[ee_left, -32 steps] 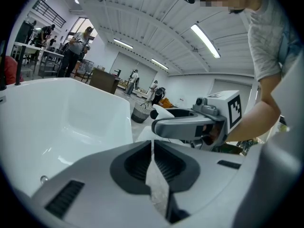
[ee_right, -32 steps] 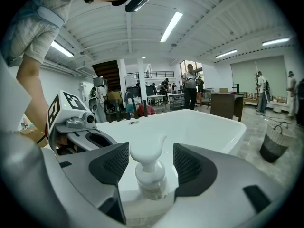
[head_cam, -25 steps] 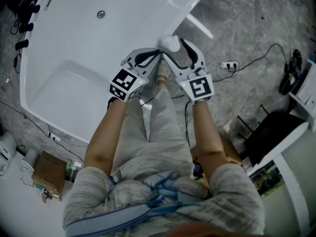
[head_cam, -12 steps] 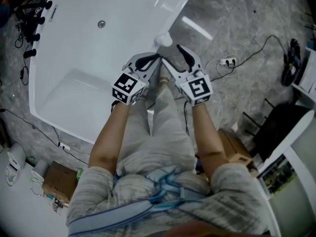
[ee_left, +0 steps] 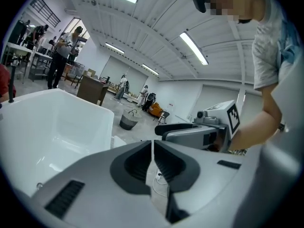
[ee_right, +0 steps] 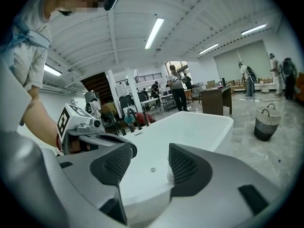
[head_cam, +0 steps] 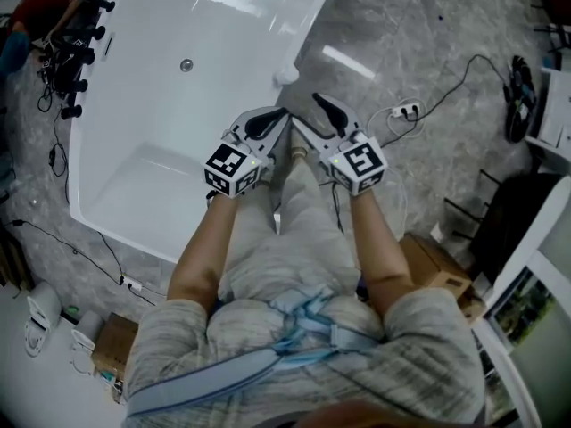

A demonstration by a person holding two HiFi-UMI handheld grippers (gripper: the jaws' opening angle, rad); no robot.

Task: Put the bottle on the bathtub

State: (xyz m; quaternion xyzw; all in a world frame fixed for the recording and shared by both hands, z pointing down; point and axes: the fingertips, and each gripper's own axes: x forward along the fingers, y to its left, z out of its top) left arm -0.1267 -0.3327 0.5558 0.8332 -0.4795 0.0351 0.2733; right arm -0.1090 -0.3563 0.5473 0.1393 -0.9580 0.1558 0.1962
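Bottle point(head_cam: 286, 74): located on the right-hand rim of the bathtub point(head_cam: 161, 105), white and rounded from above, touched by neither gripper. Noted grey stone floor point(head_cam: 419, 34) all round. Found the tub white and glossy inside. Observed the person's legs point(head_cam: 285, 212) just beside the tub's right side, both forearms reaching forward. Recorded the left gripper point(head_cam: 281, 114) over the right rim, jaws pressed together with nothing between them. Recorded the right gripper point(head_cam: 305, 110) just outside the rim, jaws apart and empty, near the bottle but clear of it. Logged black fittings point(head_cam: 76, 47) at the tub's far-left end, a white power strip point(head_cam: 406, 110) with cable on the floor to the right, and a drain point(head_cam: 186, 64) in the tub's bottom.
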